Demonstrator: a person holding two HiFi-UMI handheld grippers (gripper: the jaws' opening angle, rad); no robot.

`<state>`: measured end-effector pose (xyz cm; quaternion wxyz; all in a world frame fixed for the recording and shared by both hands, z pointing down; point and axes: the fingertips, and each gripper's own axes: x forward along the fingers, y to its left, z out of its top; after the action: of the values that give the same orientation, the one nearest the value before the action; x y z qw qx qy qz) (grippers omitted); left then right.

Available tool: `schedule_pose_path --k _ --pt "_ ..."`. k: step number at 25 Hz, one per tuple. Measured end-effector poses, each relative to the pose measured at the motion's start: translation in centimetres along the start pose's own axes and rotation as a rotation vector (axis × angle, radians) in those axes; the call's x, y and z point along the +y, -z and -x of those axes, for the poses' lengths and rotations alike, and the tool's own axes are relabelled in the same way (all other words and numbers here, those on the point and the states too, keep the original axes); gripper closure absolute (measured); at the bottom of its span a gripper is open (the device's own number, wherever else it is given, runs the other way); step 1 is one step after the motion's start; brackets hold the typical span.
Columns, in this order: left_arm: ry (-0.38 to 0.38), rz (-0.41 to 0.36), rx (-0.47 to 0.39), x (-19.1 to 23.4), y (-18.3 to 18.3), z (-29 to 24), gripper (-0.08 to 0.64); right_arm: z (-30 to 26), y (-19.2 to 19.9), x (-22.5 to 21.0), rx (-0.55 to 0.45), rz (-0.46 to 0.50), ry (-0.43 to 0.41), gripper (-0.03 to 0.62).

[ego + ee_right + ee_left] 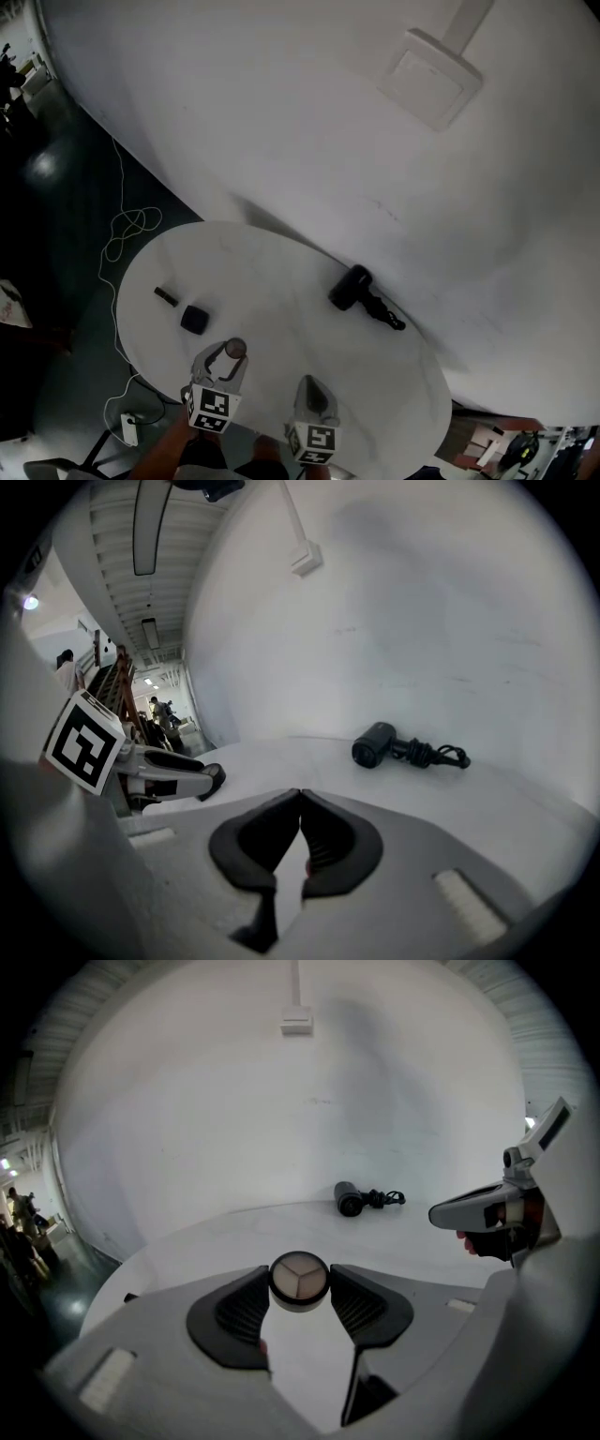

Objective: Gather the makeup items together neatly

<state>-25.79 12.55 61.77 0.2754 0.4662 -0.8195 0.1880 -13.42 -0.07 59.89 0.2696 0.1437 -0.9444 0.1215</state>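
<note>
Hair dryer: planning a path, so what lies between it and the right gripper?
Only bare tabletop, as the right gripper view shows between right gripper and hair dryer.

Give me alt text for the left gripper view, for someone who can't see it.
The left gripper holds a round makeup compact with three shades between its jaws, above a white round table. At the table's far side a black hair dryer with a bundled cord lies by a white wall; the right gripper shows at the right edge.

Round white table (272, 272) is carrying a black hair dryer (352, 287), a dark square case (194, 319) and a small dark tube (166, 296), each lying apart.
</note>
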Motion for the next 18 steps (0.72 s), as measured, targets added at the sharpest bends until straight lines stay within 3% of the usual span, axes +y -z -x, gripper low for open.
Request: schedule_pose_path --k 18 --pt "0.002 0.035 0.094 3.5 6.0 -5.4 0.344 -5.9 4.2 2.0 0.111 -0.028 -0.028 0.588"
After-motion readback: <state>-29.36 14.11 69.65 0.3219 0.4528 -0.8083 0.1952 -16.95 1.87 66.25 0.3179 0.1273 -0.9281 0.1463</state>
